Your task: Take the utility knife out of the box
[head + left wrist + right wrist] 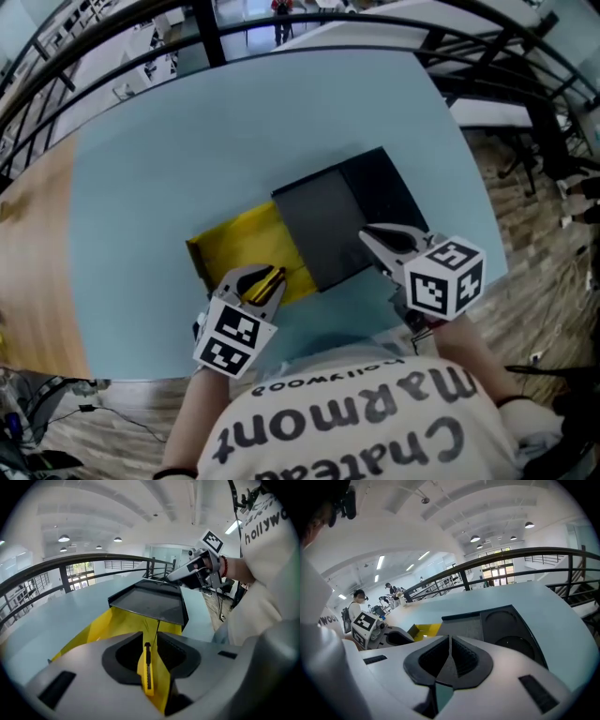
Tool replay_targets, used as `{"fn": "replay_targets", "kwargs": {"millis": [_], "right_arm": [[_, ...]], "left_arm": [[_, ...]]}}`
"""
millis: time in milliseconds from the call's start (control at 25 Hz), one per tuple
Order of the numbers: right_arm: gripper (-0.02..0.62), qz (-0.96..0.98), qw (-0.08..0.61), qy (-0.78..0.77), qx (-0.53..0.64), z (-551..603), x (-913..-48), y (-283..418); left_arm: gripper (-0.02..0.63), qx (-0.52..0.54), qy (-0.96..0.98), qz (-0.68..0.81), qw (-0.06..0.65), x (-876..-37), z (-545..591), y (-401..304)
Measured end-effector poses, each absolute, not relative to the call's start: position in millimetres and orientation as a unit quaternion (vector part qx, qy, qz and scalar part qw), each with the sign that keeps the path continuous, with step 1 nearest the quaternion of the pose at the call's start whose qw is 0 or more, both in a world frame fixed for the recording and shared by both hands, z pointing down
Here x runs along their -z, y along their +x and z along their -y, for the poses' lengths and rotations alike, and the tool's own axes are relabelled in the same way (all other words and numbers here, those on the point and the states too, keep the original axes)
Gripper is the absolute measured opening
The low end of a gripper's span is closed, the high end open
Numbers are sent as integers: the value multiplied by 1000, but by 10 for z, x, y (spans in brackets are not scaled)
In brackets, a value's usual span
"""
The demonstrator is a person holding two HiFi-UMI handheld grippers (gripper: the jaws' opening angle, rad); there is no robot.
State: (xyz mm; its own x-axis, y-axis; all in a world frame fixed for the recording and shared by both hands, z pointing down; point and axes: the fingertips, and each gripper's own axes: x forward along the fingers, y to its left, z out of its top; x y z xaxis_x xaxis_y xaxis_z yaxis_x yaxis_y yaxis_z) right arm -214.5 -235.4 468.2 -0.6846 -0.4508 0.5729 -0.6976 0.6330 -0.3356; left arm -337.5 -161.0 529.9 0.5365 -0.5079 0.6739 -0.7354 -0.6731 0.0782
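Note:
A yellow utility knife [146, 667] with a black slider is clamped between the jaws of my left gripper [146, 654]. In the head view the left gripper [272, 279] holds the knife [263, 284] over the near edge of the open yellow box [239, 246]. A dark grey and black tray [337, 220] lies partly over the box's right side. My right gripper [366, 236] rests over the tray's near edge, shut, with nothing between its jaws. In the right gripper view that gripper [450, 649] points at the tray [511, 625] and the box [424, 630].
The box and tray sit on a pale blue table [187, 141] with a wooden strip [37, 262] at its left edge. Black railings [487, 66] run past the far and right sides. People stand in the distance [356, 604].

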Motion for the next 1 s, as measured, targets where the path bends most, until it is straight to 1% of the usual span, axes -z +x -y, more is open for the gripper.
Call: {"fn": "replay_targets", "kwargs": {"millis": [160, 440, 680, 1000], "right_arm": [[43, 870, 226, 338, -278, 2358, -4734, -2100], [43, 870, 226, 343, -273, 2436, -4640, -2130], [43, 870, 223, 349, -269, 2465, -4598, -2098], [43, 869, 216, 360, -264, 2374, -4511, -1969]], "left_arm": [[95, -349, 856, 335, 185, -5524, 1597, -3376], [95, -372, 851, 306, 207, -5722, 1569, -3392], [94, -397, 845, 298, 197, -5799, 1591, -3386], [63, -411, 839, 296, 199, -5785, 1596, -3377]]}}
